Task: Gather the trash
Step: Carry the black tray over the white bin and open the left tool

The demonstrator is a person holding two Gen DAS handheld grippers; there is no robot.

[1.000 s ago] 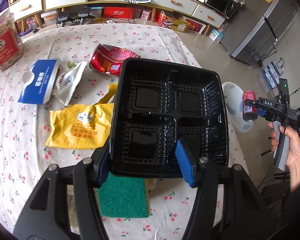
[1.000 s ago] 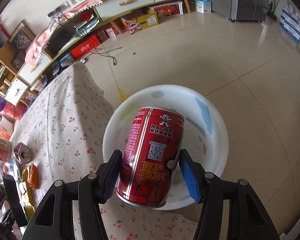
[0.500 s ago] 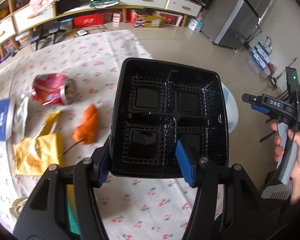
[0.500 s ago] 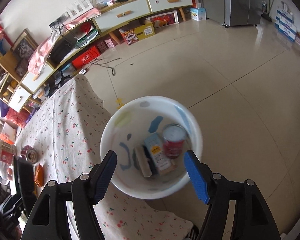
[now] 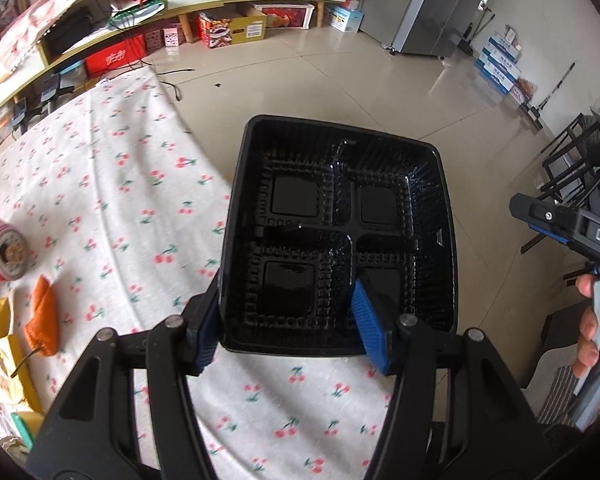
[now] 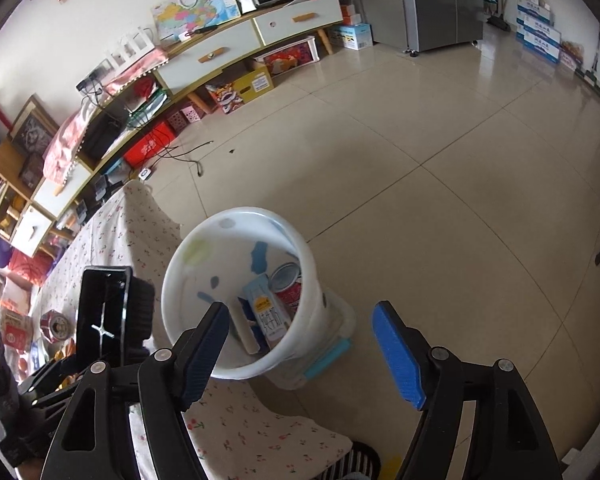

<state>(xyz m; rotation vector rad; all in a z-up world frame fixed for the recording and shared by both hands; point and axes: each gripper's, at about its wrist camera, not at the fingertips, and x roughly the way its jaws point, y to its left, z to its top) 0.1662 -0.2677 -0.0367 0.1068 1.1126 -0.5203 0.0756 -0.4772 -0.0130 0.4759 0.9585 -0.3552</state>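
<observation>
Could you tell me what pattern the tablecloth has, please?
The tablecloth is white with small red cherries, clearest in the left wrist view.

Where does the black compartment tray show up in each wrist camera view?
Left wrist: black compartment tray fills the centre, clamped between the left gripper fingers.
Right wrist: same tray at lower left, seen edge-on, left of the white bin.
Shared landmark: cherry-print tablecloth, under the tray in both.
</observation>
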